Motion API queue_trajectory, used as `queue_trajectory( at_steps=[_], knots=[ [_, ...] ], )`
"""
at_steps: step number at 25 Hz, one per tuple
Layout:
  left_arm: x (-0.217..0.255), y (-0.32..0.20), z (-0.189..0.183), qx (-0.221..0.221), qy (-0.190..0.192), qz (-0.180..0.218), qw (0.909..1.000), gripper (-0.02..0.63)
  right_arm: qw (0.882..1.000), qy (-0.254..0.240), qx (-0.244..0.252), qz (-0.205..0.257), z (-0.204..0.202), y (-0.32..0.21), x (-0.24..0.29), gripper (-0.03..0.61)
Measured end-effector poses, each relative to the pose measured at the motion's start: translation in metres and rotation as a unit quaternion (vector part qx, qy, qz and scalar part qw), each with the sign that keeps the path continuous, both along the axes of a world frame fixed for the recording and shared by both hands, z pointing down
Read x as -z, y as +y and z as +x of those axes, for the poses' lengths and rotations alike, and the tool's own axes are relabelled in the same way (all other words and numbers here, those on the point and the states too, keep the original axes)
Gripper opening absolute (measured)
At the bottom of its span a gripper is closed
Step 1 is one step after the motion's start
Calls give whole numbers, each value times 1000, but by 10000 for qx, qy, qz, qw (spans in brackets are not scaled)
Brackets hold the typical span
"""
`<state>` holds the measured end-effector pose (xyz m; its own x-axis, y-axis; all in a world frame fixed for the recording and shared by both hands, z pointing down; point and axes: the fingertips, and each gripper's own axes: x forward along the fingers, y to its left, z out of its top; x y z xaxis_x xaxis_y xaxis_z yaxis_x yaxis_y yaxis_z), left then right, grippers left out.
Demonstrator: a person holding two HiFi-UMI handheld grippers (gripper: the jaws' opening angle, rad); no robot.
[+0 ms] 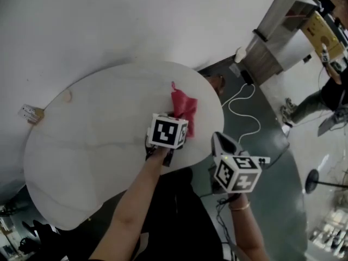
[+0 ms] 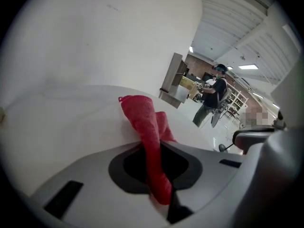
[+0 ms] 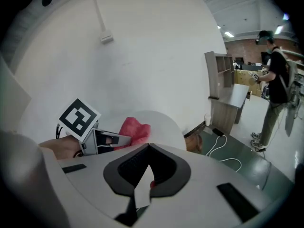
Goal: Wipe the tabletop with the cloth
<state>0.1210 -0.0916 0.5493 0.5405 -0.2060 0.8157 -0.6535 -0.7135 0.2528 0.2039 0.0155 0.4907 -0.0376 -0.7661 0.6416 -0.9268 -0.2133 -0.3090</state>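
The left claw (image 2: 154,170) clamps a crumpled red cloth (image 2: 142,118) over the round white counter (image 1: 98,145); the right claw (image 3: 145,175) looks closed and empty. Good wiping needs the cloth pressed flat, with overlapping strokes.

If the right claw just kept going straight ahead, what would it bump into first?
Probably the round white tabletop near its edge, just right of the red cloth the left claw holds; depth is unclear.
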Motion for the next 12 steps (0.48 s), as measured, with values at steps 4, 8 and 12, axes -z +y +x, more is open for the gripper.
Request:
queue_trajectory(
  at_steps=[4,8,12],
  knots=[
    [6,-25,-59,564,1,248,9981,46,9988,-32,492,-36,-31,-19,-1,3],
    [6,-42,-128,1109,-210,379,9929,46,9956,-47,927,-91,-60,-36,-4,3],
    [6,-47,-179,1528,-319,409,9869,46,9920,-36,1259,-110,-86,-46,-5,3]
  ],
)
